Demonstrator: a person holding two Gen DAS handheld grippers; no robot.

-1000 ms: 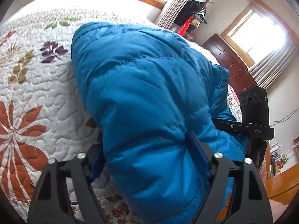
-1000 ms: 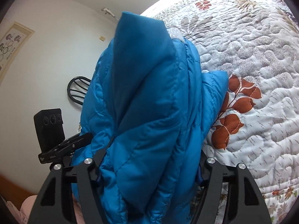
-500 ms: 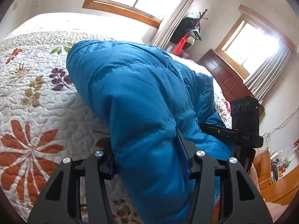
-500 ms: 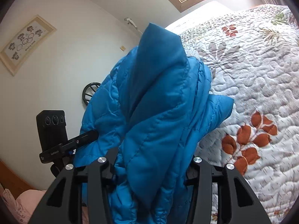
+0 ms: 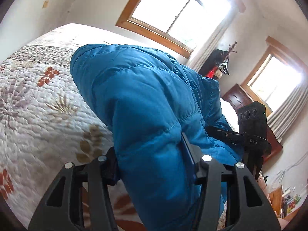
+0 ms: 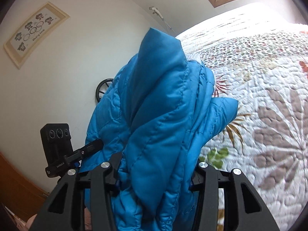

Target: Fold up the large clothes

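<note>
A blue quilted puffer jacket [image 5: 146,104] is bunched thickly between both grippers, held up above the bed. My left gripper [image 5: 154,163] is shut on a thick fold of it; the fabric hides the fingertips. My right gripper [image 6: 156,173] is shut on another fold of the jacket [image 6: 163,115], which rises in front of the lens. The right gripper shows in the left wrist view [image 5: 250,134] at the right, against the jacket. The left gripper shows in the right wrist view [image 6: 63,154] at the left.
A bed with a white floral quilt [image 5: 38,105] lies below and beyond the jacket; it also shows in the right wrist view [image 6: 259,96]. Windows [image 5: 179,9], a dark wooden headboard [image 5: 238,98] and a framed picture [image 6: 32,32] are around the room.
Both grippers have risen and tilted upward with the jacket. More wall and windows show now, and the quilt has slid lower in both views.
</note>
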